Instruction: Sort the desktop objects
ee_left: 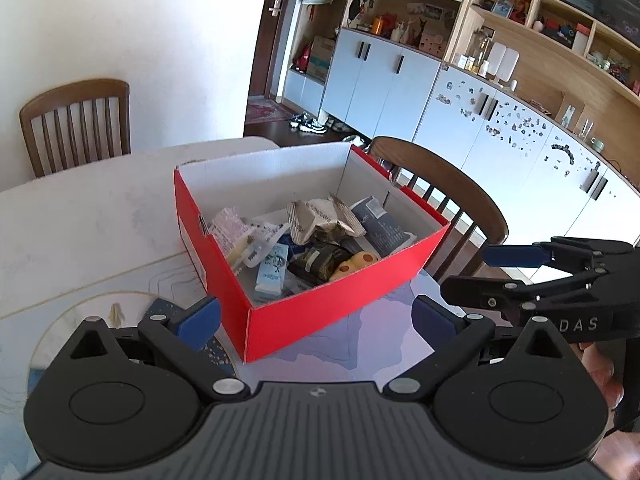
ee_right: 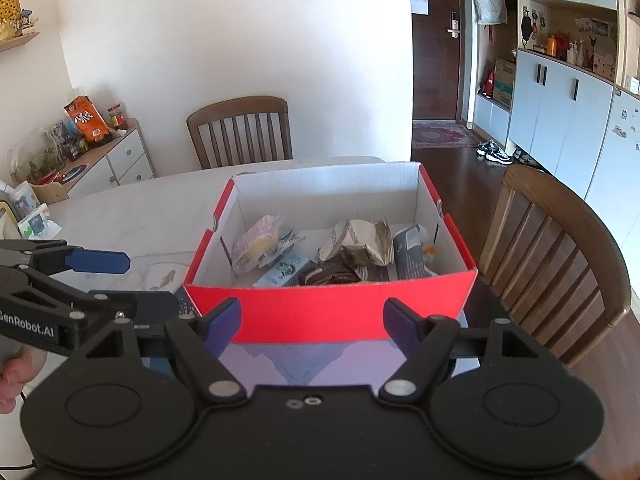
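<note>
Straight ahead of my left hand-held gripper [ee_left: 316,318] and right hand-held gripper [ee_right: 312,320], both spread and empty, sits the red cardboard box [ee_right: 328,308] holding wrappers [ee_right: 360,240]. I'd sweep the desk [ee_left: 80,232] for stragglers.

White walls, dark wood floor [ee_right: 460,172], 2 slatted wooden chairs [ee_right: 240,132], pale blue cabinets [ee_left: 380,76], sunlit.
</note>
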Demonstrator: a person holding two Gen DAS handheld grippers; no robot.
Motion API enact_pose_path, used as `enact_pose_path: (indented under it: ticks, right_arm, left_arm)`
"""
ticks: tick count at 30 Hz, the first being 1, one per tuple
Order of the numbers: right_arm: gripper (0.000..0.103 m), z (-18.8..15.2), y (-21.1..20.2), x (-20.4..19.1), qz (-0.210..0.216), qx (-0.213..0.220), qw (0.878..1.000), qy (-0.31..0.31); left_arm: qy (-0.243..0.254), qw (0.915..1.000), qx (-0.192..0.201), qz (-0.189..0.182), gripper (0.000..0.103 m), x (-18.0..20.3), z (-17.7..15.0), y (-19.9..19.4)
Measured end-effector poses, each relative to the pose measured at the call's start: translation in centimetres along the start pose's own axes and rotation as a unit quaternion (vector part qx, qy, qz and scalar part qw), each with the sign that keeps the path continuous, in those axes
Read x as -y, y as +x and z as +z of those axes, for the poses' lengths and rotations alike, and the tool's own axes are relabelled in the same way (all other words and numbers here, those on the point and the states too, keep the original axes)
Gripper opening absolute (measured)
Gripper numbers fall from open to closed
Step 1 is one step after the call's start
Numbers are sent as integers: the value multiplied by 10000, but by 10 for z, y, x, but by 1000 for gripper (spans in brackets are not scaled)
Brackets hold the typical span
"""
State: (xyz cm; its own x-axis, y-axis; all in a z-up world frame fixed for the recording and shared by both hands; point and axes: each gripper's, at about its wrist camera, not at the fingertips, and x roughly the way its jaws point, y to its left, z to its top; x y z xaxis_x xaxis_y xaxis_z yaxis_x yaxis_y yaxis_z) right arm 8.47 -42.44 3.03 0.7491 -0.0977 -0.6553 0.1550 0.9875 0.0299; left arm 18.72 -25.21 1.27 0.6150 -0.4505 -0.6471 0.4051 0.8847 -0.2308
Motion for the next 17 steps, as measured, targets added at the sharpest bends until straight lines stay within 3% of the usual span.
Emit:
enact_pose_path:
  ticks: [17]
  right_arm:
    - [78,-16,-1,-6,-48,-189,9997,111]
  left_arm:
    - [-293,9991,-175,232,102,-17,-9,1]
